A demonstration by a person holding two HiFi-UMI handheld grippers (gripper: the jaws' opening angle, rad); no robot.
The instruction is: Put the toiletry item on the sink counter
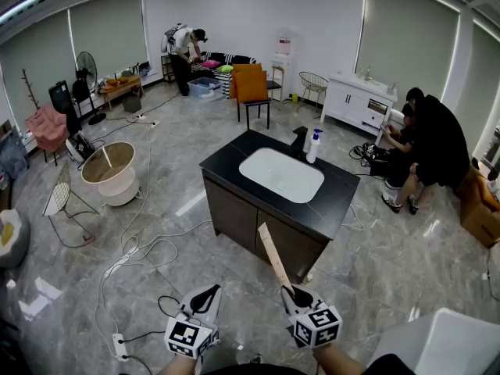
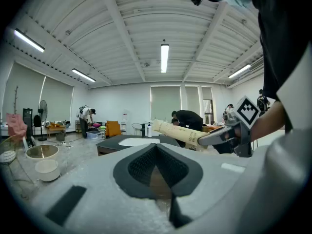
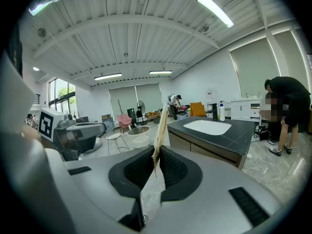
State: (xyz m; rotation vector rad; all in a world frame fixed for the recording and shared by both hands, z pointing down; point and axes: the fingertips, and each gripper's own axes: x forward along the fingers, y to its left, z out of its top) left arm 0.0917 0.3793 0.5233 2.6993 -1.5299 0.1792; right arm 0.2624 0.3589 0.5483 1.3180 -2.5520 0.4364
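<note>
Being clamped by its crimped end between the pads of the right gripper [image 1: 292,293], a beige toothpaste tube [image 1: 273,256] is being held above the floor, short of the sink counter [image 1: 231,159]. In the head view the tube is being pointed up and forward, its far end lying over the front of the counter's cabinet. In the right gripper view the tube [image 3: 160,126] is being seen edge-on, rising from the right gripper [image 3: 156,156], whose jaws are being pressed against it from both sides. In the left gripper view the tube [image 2: 176,132] is being shown lengthways, sticking out leftward from the right gripper [image 2: 207,139].

The left gripper [image 1: 209,294] is being held just beside the right one, low in the head view; its own view is showing the left gripper [image 2: 157,147] with jaws brought together at the tips and nothing between them.

On the black countertop a white basin [image 1: 281,174] is being flanked at its far side by a dark faucet [image 1: 300,141] and a white pump bottle [image 1: 314,146]. Two people [image 1: 426,143] are being seen crouched to the right of the counter, and another person [image 1: 183,49] is bent over at the far wall. An orange chair [image 1: 251,88] is standing behind the counter.
</note>
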